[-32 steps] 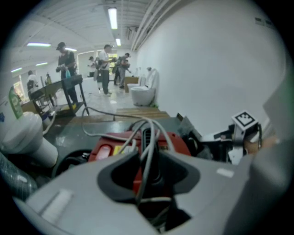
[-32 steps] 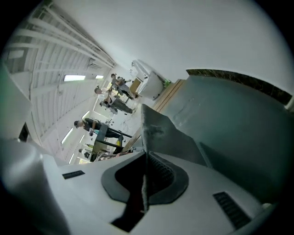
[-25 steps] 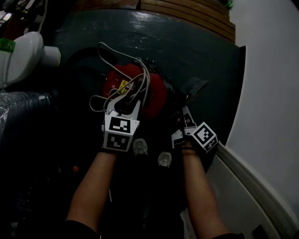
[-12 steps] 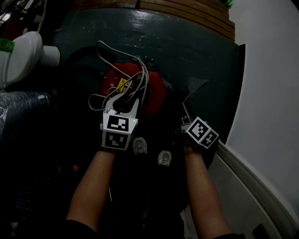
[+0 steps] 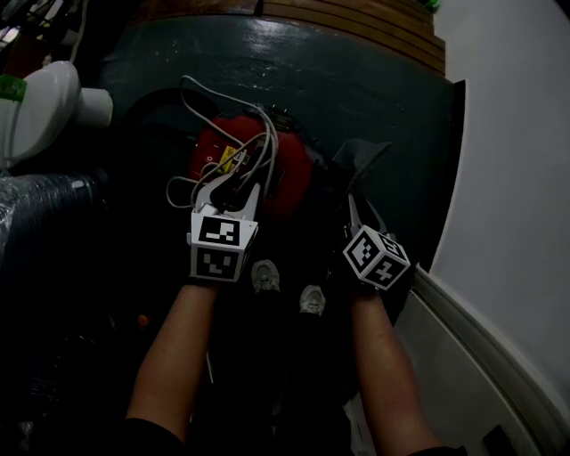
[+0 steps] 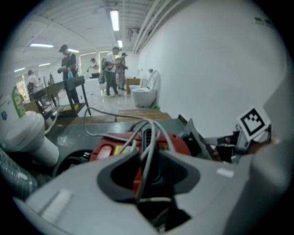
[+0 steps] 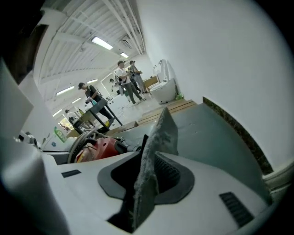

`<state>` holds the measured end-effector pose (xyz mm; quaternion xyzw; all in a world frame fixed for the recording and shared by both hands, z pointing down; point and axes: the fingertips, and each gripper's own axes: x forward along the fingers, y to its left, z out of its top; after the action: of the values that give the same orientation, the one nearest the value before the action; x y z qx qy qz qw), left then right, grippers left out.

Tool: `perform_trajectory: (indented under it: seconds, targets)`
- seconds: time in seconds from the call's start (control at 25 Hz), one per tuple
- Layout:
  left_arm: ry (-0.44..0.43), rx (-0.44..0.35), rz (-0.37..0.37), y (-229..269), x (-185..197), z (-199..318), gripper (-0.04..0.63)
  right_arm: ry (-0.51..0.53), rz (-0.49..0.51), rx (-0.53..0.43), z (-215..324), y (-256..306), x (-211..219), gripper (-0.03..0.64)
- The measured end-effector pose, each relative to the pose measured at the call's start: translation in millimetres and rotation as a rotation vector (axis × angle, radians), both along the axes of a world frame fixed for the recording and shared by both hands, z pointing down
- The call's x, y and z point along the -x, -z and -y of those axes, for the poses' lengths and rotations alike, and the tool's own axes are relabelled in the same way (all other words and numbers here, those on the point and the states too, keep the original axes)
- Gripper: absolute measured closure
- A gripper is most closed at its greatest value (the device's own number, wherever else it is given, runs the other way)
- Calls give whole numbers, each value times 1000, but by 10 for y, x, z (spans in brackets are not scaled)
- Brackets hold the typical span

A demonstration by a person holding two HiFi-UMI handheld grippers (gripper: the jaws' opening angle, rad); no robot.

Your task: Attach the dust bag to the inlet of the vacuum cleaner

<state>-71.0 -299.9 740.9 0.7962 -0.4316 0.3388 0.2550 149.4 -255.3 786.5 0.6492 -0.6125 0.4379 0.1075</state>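
The red vacuum cleaner (image 5: 289, 174) lies on the dark floor with grey cord (image 5: 214, 102) looped over it. My left gripper (image 5: 239, 189) sits on its top. In the left gripper view its jaws (image 6: 154, 165) close round the black handle (image 6: 154, 158), with cord (image 6: 151, 128) running between them. The grey felt dust bag (image 5: 361, 158) stands just right of the vacuum. My right gripper (image 5: 352, 209) points at it. Its jaws have just been opening, and in the right gripper view the bag's flap (image 7: 158, 142) stands edge-on between them, unpressed.
A white toilet (image 5: 44, 102) and a grey ribbed hose (image 5: 44, 214) are at the left. A wooden platform (image 5: 356, 27) runs along the top and a white wall (image 5: 517, 178) along the right. My shoes (image 5: 265, 278) are under the grippers. People (image 6: 69, 64) work far behind.
My right gripper has rolled, so its marker cube shows a different face and sits slightly lower. The left gripper and the vacuum cleaner have kept still.
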Motion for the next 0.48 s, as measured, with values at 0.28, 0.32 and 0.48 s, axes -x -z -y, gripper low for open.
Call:
perform_trajectory:
  seconds: [0.28,0.32,0.48]
  targets:
    - [11,0,15,9,5,-5,454,89,-239,-23,-84,377,-159,620]
    - [21,-5,16,34,23,0,458,114,-263,-23,-115,430,-149,620]
    - [69,-44,8,275,109,54,558,196,-312,-27,-249,664,-99,620]
